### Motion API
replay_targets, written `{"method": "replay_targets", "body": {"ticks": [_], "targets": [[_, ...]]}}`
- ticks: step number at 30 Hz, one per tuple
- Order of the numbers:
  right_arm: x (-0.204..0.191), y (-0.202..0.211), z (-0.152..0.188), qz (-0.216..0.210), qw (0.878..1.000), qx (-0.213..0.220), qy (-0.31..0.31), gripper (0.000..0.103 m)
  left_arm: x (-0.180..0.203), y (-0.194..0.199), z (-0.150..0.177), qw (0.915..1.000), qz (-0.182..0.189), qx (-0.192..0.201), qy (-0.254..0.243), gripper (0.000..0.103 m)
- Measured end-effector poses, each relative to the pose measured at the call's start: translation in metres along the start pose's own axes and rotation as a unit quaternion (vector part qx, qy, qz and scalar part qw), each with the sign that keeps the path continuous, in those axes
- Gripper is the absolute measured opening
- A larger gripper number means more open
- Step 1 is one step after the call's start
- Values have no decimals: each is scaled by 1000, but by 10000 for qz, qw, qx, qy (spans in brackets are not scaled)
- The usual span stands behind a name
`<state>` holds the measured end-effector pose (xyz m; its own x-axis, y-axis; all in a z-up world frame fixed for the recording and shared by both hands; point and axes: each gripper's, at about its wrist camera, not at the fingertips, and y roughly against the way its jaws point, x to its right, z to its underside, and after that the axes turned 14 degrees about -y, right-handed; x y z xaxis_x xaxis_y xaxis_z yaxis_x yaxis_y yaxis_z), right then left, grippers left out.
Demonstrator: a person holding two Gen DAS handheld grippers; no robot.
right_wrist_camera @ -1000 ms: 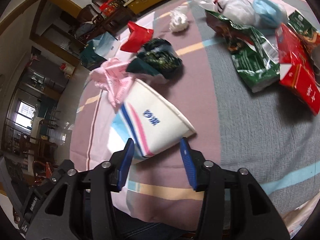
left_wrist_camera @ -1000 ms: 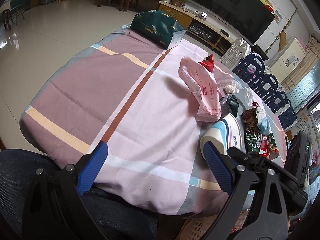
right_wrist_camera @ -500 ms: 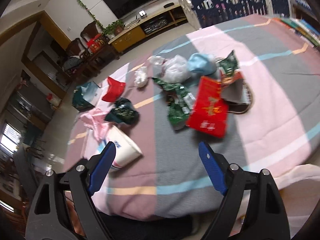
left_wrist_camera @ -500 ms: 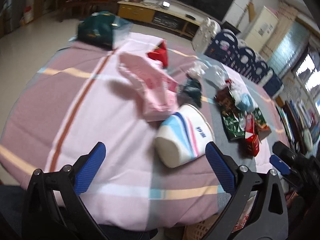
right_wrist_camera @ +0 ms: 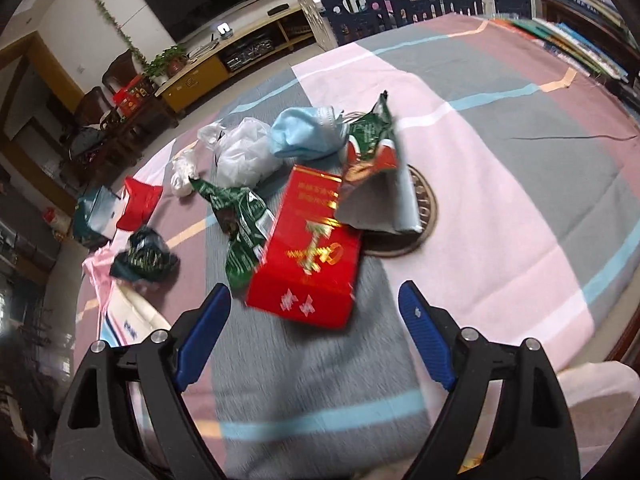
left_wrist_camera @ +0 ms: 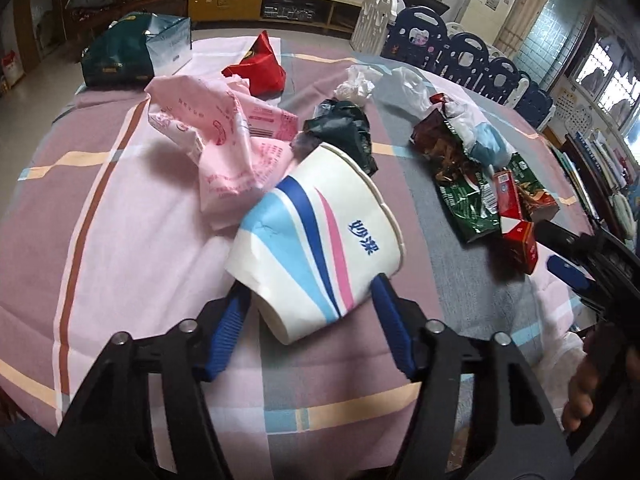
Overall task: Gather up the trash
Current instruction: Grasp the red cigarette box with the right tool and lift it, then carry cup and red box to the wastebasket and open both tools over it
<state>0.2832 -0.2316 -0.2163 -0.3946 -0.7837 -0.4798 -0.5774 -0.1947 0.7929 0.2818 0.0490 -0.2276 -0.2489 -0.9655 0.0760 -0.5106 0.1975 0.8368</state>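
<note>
On the left of the striped tablecloth, well up from the near edge: a crumpled pink bag, touching the upper side of the paper cup. Just right of it, the cup itself, tipped on its side, base toward the camera and low left, open mouth away and up to the right, so with its long axis running almost straight out from the left gripper. Straddled by that gripper across the axis, near the base; jaws closing, blue pads against both walls as far as the left wrist view shows, wall already dented. Nearer hand for the cup by far: the left. Next call, by judgement: finish the squeeze gently, then lift base-first, since a hard pinch would likely fold the thin wall. Farther right, well apart from the cup: a green wrapper, a blue face mask and a red box lying lengthwise toward the right gripper. Jaws of that one spread wide, nothing between them, box just ahead of the tips and apart from both pads.
</note>
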Motion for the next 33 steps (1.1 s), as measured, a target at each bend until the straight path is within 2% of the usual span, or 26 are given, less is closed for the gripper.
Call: {"method": "replay_targets", "body": {"ticks": [3, 4, 6, 7, 8, 9, 12, 23, 33], "targets": [[-10, -21, -9, 289, 9995, -32, -86, 84, 3, 2, 3, 9998, -103, 39, -149, 56], [-13, -25, -11, 312, 9994, -52, -116, 84, 6, 4, 4, 9997, -124, 63, -222, 51], [-17, -34, -13, 375, 9992, -121, -114, 84, 10, 6, 7, 9989, -217, 72, -417, 30], [-19, -36, -12, 414, 9990, -125, -86, 79, 12, 5, 9, 9983, -266, 14, -511, 20], [-22, -37, -10, 441, 9989, -127, -36, 74, 12, 6, 11, 9982, -281, -4, -531, 20], [-24, -38, -8, 458, 9988, -152, 40, 62, 11, 7, 12, 9983, -274, 8, -521, 20], [-28, -35, 3, 363, 9988, -259, 193, 58, 6, 12, 14, 9985, -293, 39, -455, 19], [-36, 1, 60, -46, 9975, -398, 577, 57, -23, 41, 27, 9986, 34, 401, 349, 19], [-41, 21, 85, -94, 9963, -305, 797, 57, -27, 49, 32, 9975, 86, 504, 496, 19]]}}
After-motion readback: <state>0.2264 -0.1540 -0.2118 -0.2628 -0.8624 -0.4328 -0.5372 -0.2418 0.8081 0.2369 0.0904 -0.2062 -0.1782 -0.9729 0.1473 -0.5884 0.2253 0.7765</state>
